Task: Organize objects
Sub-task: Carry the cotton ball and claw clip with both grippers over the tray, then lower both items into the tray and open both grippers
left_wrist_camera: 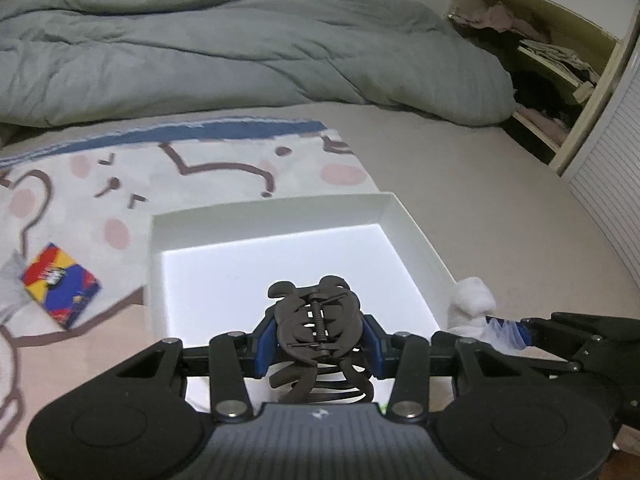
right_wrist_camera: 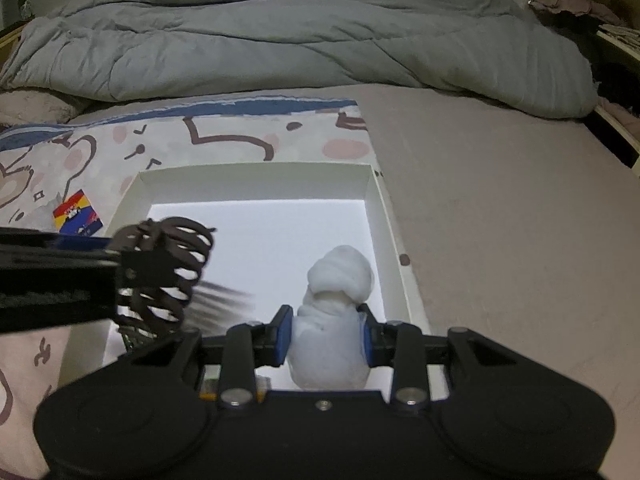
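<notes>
The left hand-held gripper (left_wrist_camera: 320,344) was closed on a dark hair claw clip (left_wrist_camera: 316,320) and the right hand-held gripper (right_wrist_camera: 325,338) on a white rolled sock (right_wrist_camera: 334,320); both hung over the white box (left_wrist_camera: 272,216) just ahead, probably to drop them inside

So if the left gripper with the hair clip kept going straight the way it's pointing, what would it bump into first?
Probably the bare bottom of the white box. The left gripper, holding the black hair clip, points down into it, and nothing lies between, though depth is hard to judge.
</notes>
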Action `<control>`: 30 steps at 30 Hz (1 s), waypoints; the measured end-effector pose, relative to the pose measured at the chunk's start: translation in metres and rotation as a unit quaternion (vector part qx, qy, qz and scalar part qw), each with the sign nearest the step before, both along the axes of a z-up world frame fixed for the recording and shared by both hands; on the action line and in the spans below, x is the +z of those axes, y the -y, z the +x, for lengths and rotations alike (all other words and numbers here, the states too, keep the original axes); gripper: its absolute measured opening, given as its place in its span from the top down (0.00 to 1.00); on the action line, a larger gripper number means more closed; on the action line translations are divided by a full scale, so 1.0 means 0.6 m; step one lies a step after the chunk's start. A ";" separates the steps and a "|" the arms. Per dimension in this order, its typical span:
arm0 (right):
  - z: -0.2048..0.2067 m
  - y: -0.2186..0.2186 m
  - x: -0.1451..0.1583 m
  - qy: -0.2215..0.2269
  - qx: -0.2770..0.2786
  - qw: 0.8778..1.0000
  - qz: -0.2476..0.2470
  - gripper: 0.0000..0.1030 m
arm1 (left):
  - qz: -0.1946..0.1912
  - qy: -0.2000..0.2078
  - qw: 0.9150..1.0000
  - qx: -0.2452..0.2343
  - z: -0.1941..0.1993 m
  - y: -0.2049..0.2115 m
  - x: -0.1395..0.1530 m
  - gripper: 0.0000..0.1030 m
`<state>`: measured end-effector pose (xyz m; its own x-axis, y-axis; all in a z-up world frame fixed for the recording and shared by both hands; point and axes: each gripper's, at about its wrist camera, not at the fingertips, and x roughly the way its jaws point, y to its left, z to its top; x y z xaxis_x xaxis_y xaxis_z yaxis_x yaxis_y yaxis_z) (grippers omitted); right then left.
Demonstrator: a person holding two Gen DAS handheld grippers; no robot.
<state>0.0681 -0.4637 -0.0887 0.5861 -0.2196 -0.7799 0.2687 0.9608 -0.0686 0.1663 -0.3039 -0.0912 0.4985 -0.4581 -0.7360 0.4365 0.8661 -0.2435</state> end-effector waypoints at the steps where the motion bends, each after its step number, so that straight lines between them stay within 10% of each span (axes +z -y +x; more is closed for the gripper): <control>1: 0.000 0.001 -0.003 -0.003 0.002 1.000 0.001 0.66 | 0.000 -0.001 1.000 0.000 0.002 0.005 -0.006 0.56; 30: 0.006 0.016 -0.045 -0.053 -0.007 0.998 0.039 0.53 | 0.099 -0.019 0.995 -0.021 0.008 0.024 -0.067 0.55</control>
